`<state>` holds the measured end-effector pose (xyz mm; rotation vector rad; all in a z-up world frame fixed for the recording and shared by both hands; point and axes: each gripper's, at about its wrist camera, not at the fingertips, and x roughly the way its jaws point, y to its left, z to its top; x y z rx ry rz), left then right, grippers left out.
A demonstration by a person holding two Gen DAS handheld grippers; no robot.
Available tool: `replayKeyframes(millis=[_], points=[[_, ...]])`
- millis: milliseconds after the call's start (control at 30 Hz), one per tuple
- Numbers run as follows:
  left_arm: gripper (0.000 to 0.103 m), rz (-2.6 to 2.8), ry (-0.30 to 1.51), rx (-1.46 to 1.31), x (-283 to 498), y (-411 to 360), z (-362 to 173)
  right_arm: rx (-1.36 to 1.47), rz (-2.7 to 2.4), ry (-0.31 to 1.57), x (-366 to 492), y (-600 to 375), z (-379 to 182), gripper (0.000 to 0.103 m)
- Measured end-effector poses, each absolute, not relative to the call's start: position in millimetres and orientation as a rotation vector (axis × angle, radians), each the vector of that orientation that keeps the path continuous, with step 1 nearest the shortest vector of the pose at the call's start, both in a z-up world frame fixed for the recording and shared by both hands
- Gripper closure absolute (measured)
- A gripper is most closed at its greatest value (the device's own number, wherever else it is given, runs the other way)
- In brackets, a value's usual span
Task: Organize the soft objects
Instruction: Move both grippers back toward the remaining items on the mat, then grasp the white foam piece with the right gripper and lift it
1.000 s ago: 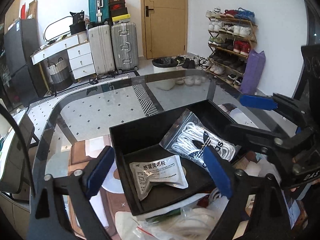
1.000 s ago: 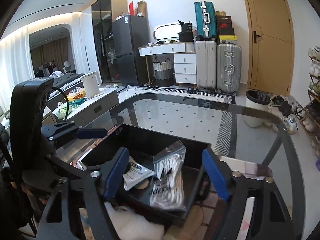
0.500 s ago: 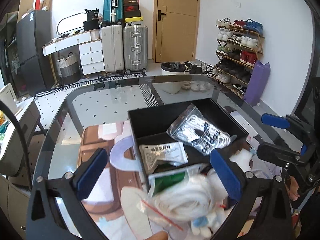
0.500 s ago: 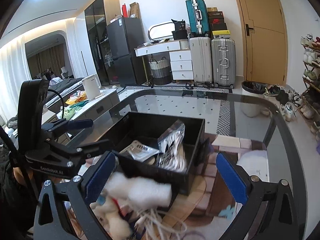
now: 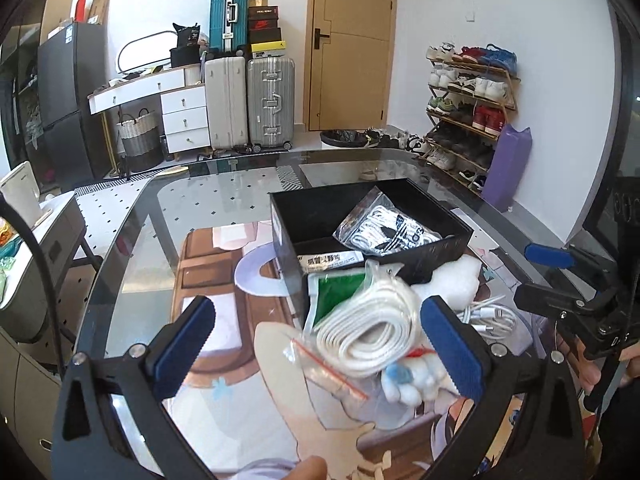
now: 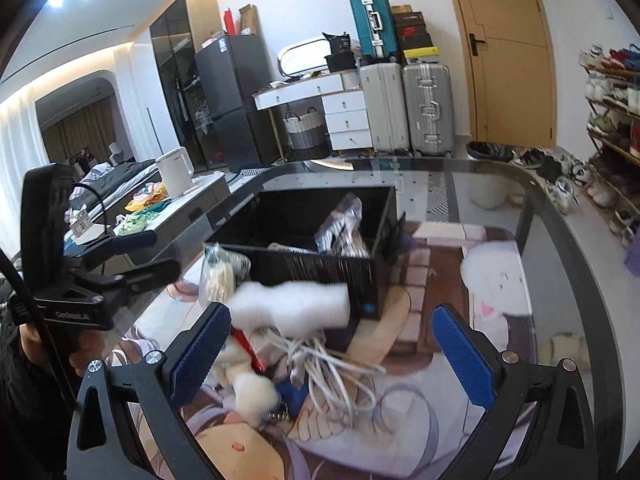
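Adidas trefoil on laces bag (image 5: 386, 228), sachet (image 5: 330, 260) print unclear

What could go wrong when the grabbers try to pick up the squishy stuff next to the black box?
The white cables look loose and tangled with the fluffy toy, so grabbing one might drag the other along.

The bag of white cord is slippery plastic leaning on the green packet; the open left tool could pinch both at once.

The pile crowds the black box wall, so a finger might bump the box.
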<state>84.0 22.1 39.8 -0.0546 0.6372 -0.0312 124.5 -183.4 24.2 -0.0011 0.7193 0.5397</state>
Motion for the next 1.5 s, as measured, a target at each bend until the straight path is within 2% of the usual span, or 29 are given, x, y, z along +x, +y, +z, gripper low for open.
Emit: replayKeyframes(millis=[233, 667, 1500], points=[[0.0, -0.017, 0.615, -0.084, 69.2, 26.2, 26.7, -0.025, 0.524, 0.738, 108.9, -181.0, 18.2, 0.001], [0.0, 0.012, 0.632, 0.049, 64.5, 12.1, 8.2, -0.055, 0.545, 0.764, 108.6, -163.2, 9.4, 0.001], [0.0, -0.05, 0.713, -0.092, 76.3, 30.2, -1.3, -0.163, 0.518, 0.84, 156.2, -140.2, -3.0, 0.001]])
